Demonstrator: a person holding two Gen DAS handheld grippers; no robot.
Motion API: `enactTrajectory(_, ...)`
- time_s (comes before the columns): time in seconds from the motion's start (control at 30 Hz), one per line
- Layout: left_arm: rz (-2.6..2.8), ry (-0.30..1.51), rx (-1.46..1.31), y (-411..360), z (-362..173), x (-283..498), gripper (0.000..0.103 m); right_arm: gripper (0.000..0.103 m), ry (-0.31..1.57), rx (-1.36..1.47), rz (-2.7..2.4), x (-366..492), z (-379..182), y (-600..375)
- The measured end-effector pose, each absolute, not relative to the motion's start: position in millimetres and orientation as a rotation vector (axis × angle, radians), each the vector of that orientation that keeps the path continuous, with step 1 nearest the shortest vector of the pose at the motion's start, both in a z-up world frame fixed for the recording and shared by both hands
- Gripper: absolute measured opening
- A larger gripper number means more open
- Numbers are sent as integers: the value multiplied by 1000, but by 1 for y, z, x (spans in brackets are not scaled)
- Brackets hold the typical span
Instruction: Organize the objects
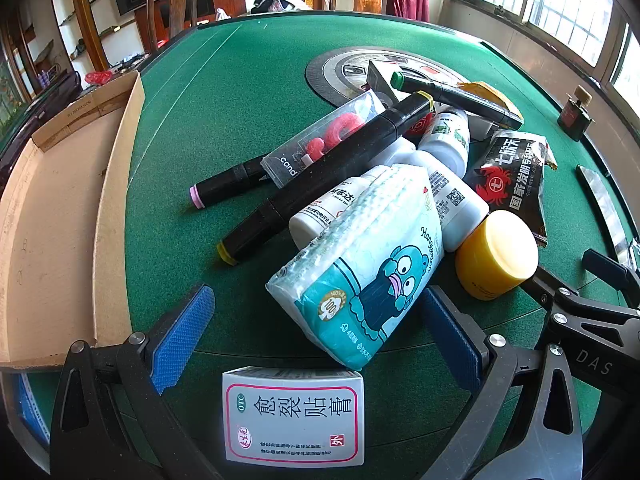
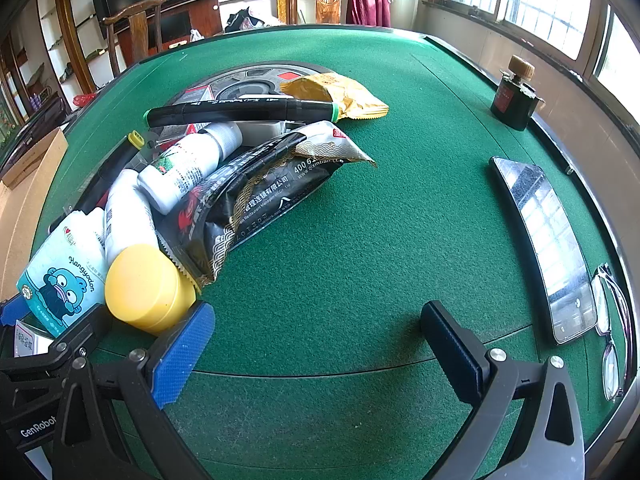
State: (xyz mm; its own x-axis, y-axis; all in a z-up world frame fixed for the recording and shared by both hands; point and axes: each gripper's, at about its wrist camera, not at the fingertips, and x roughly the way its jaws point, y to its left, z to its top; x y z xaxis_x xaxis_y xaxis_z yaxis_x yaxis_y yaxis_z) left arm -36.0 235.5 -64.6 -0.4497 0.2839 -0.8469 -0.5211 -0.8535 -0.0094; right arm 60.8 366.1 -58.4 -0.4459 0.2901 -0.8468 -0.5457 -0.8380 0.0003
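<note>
Green felt covers the mahjong table [image 1: 248, 92], with wooden chairs, shelves and bright windows behind it. An open cardboard box [image 1: 60, 216] sits at the table's left edge.

A pile of small goods lies near the table's middle. A tissue pack [image 1: 360, 264] printed with a blue cartoon figure leans on white pill bottles [image 1: 448, 140]. Two black markers cross the pile: one with yellow ends [image 1: 328, 180] lies over a clear candy box [image 1: 320, 140], and one with a pink end [image 1: 224, 188] lies partly beneath that box. A green-capped marker [image 2: 240, 110] rests on top, farther back, touching a yellow snack packet [image 2: 340, 94]. A black crab-printed pouch [image 2: 256, 200] lies at the pile's right side, and a yellow-lidded jar [image 2: 148, 288] lies on its side against it.

The left gripper [image 1: 316, 336] is spread wide, its blue pads [image 1: 180, 344] flanking the near corner of the tissue pack without clearly pressing it. A white medicine box [image 1: 294, 416] with a pink border lies just below, between the fingers.

The right gripper [image 2: 316, 344] is also spread wide and holds nothing; its left pad sits just beside the jar, over bare felt.

A phone [image 2: 548, 248] and glasses [image 2: 612, 320] lie at the right edge, well apart from the pile, and a dark ink bottle [image 2: 514, 96] stands farther back.
</note>
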Motion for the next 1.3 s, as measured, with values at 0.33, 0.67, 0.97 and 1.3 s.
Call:
enactTrajectory(0.33,2305,348,-1278,236,-65,-36,103,103,375,-1263,2286,61,-58,366)
enactTrajectory(0.67,2307,346,-1280,236,-65,-36,103,103,375,-1264,2285,61,-58,366)
enactTrajectory(0.97,2295,353,-1275,235,-64,-35,103,103,357,-1299,2320,61,-58,367)
enactTrajectory(1.3,2136,291,-1171,195,-48,-18,100,102,316,-1151,2594,109,-32,367)
